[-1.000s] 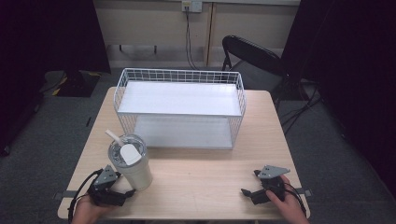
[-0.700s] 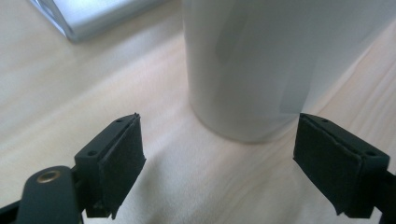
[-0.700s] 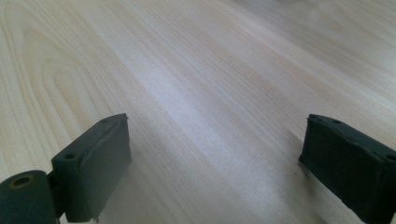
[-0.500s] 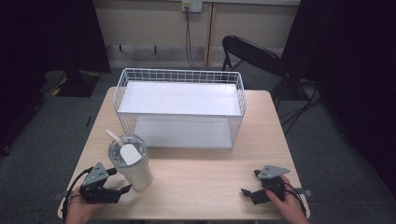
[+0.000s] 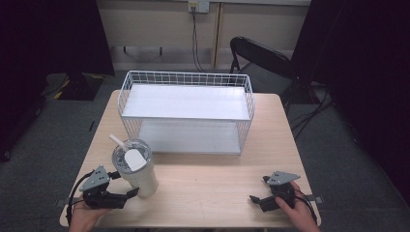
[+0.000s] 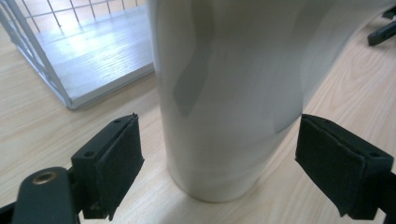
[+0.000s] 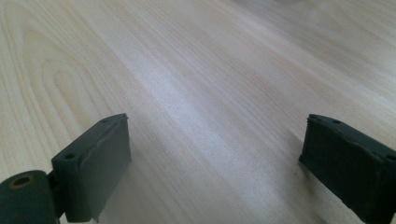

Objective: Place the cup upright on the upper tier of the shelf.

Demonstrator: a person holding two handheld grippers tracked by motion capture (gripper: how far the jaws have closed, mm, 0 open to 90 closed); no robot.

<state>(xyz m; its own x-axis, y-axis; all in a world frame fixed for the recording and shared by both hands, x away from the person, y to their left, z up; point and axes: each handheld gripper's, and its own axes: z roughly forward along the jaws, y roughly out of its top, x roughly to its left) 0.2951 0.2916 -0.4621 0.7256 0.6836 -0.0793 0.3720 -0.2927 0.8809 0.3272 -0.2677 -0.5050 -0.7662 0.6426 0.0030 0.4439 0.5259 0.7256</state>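
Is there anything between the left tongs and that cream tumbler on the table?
Nothing visible. The left tongs are open with the tumbler already between the jaws; in the left gripper view a gap of bare table shows on each side, so neither pad touches it.

The high view looks forward and down from above my side of the tabletop (image 5: 203, 186), taking in all of it. The camera on my left hand-held gripper (image 5: 126, 187) sits low, facing the tumbler (image 6: 224, 93) at close range, with the wire rack (image 6: 28, 51) corner behind; both also appear from above. My right hand-held gripper (image 7: 215, 163) camera looks closely down at bare wood.
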